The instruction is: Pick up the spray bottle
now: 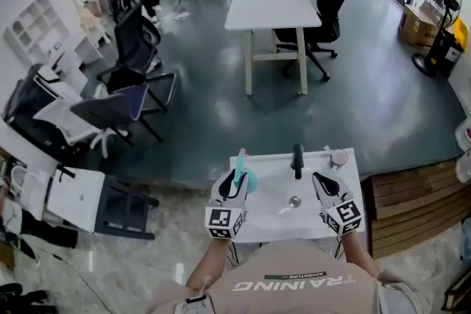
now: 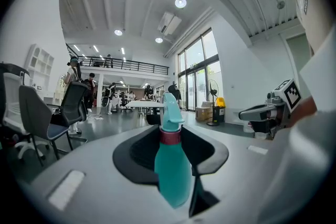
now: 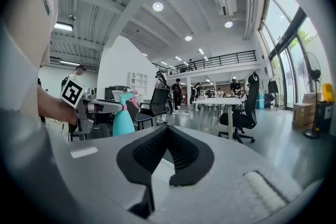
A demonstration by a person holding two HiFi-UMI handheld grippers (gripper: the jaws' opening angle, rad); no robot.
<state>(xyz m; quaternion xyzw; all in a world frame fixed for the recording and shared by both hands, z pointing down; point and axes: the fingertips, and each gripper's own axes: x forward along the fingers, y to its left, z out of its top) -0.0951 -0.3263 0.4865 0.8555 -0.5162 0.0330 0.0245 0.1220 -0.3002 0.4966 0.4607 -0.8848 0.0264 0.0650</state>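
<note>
Spray bottle (image 2: pixel 173 176): teal body, dark red collar, teal trigger head. It stands upright between the jaws of the left gripper (image 1: pixel 234 187), whose pads press the body from both sides just below the collar. The jaws stand fairly wide to take its girth.

Location: in the head view we place it at about 10 o'clock on the small white table (image 1: pixel 276 184), near the left edge. No view lets us tell whether its base has cleared the tabletop.

Right gripper (image 3: pixel 168 132): jaw tips drawn together, nothing between them. It sits at about 3 o'clock on the table, well apart from the bottle.

Also on the table:
- black upright item (image 1: pixel 297 160), at 12 o'clock
- small round container (image 1: pixel 339 157), at 1 o'clock
- small metallic piece (image 1: pixel 295 201), near the centre

Surroundings:
- wooden platform (image 1: pixel 412 198), beyond the table at 3 o'clock
- office chairs (image 1: pixel 125 103), across the floor at 10 to 11 o'clock

Handling note: we judge the step in hand to be the lift itself.
- Raise the bottle straight up and hold it vertical.
- Hold the squeeze steady. The plastic looks smooth and the body narrows toward the collar, so a slack grip could let it slide down.
- Lift slowly. The hold sits high on the bottle, so the base may swing.
- Avoid drifting toward 3 o'clock, where the black upright item stands.
- We see no need for the right gripper here.
</note>
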